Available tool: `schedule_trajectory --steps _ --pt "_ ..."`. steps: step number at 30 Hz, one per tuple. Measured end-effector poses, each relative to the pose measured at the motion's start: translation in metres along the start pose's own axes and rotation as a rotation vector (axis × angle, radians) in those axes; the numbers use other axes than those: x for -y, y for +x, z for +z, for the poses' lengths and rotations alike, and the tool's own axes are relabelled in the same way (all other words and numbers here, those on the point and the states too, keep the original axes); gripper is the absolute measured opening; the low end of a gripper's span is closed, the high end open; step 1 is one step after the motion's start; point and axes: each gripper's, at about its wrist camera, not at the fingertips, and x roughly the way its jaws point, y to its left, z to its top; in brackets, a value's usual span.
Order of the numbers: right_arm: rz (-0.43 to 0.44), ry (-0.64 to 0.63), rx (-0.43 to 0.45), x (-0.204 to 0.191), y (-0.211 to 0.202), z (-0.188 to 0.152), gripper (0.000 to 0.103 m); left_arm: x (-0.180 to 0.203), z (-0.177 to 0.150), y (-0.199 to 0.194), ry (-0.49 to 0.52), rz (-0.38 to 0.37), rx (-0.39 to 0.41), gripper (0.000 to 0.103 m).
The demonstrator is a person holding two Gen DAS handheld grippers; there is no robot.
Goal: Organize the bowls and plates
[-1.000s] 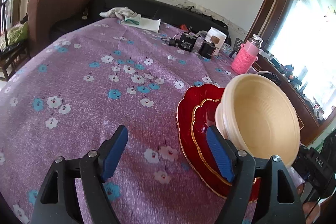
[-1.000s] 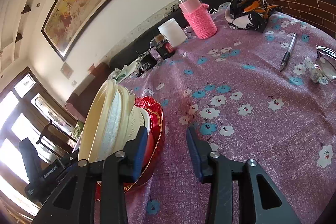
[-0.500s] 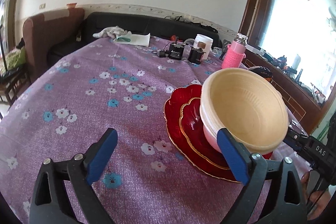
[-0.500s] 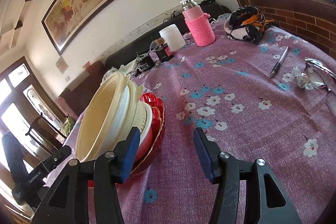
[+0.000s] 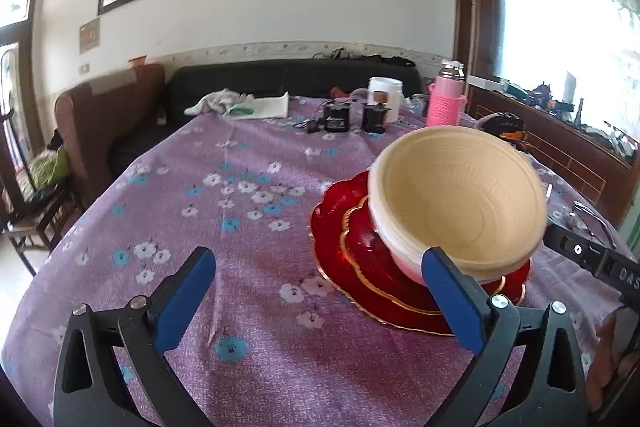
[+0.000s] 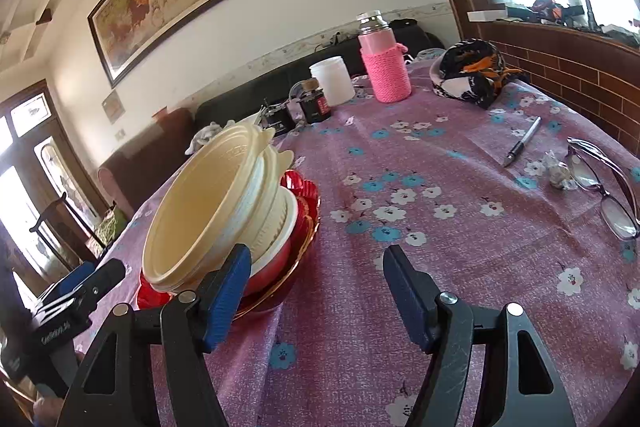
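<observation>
On the flowered purple tablecloth (image 5: 224, 311) stands one stack: nested cream bowls (image 5: 460, 199) over a red-sided bowl (image 6: 272, 261), on scalloped red plates (image 5: 360, 255) with gold rims. My left gripper (image 5: 320, 295) is low in front of the stack. Its jaws are opening wide with only cloth between them, and its right finger (image 5: 452, 301) overlaps the stack's near edge. My right gripper (image 6: 318, 293) is on the stack's other side, jaws also opening and empty. Its left finger (image 6: 226, 293) is just in front of the cream bowls (image 6: 200, 211) and the red plates (image 6: 306, 187).
At the table's far end are a pink knit-covered bottle (image 6: 384, 67), a white jar (image 6: 332, 81), dark jars (image 6: 316, 105) and a patterned cloth bundle (image 6: 472, 73). A pen (image 6: 522, 143), a crumpled wrapper (image 6: 560, 173) and glasses (image 6: 604, 187) lie to the right. A sofa (image 5: 280, 79) is beyond.
Both grippers have opened wider and drawn back a little from the stack. Both views have rolled toward level, so the stack looks more upright.
</observation>
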Motion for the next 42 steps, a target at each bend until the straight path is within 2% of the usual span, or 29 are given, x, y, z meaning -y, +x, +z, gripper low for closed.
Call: schedule_trajectory --steps 7,12,16,21,31,36,42 --pt "-0.01 0.0 0.004 0.0 -0.004 -0.002 0.073 0.001 -0.002 0.003 0.012 -0.038 -0.039 0.103" --pt "-0.026 -0.012 -0.009 -0.005 -0.005 -0.006 0.073 0.005 -0.004 0.003 0.026 -0.028 -0.057 0.103" --pt "-0.034 -0.076 0.02 -0.017 -0.011 -0.013 0.073 0.011 -0.009 -0.001 0.055 -0.032 -0.07 0.103" --pt "-0.034 -0.078 0.012 -0.019 -0.011 -0.016 0.073 0.011 -0.014 0.001 0.067 -0.034 -0.101 0.103" --pt "-0.028 -0.095 0.012 -0.023 -0.012 -0.019 0.074 0.022 -0.018 0.006 0.13 0.037 -0.134 0.103" --pt "-0.041 -0.117 0.029 -0.028 -0.014 -0.019 0.074 0.022 -0.015 0.003 0.125 0.027 -0.123 0.103" --pt "-0.068 -0.219 0.13 -0.051 -0.029 -0.027 0.075 0.014 -0.013 -0.009 0.091 0.008 -0.043 0.103"
